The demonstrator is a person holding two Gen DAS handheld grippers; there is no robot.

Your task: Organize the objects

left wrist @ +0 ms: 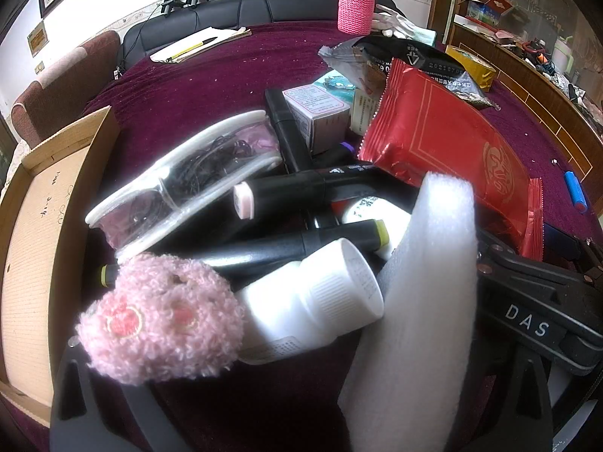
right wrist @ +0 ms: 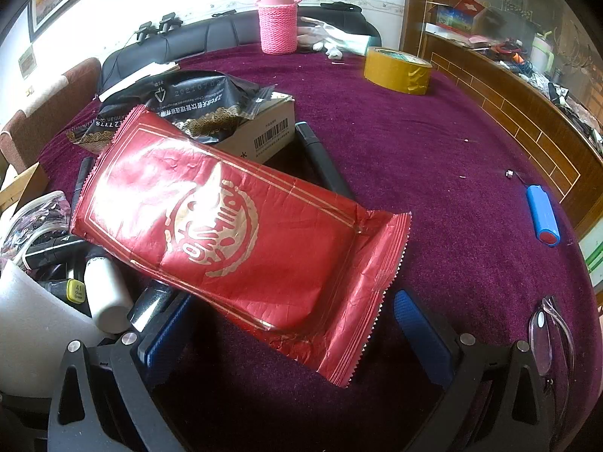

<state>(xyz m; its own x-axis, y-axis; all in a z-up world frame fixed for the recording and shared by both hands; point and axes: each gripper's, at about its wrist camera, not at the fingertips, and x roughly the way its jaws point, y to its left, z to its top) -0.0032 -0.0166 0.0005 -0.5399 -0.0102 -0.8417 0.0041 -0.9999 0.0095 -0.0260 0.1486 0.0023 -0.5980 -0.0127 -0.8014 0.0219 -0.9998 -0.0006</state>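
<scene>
Your right claw (right wrist: 294,339) gapes wide around the red packet (right wrist: 241,237), your left claw's (left wrist: 241,388) state can't be told, its tips buried under pink plush (left wrist: 158,316) and white foam (left wrist: 426,301).

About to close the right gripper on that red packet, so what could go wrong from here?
1. The red foil packet leans on the pile, its tail between the open right gripper pads; a thin pinch might slip.
2. Lifting it could shift the black foil bag.
3. The white foam sheet crowds the left gripper.
</scene>
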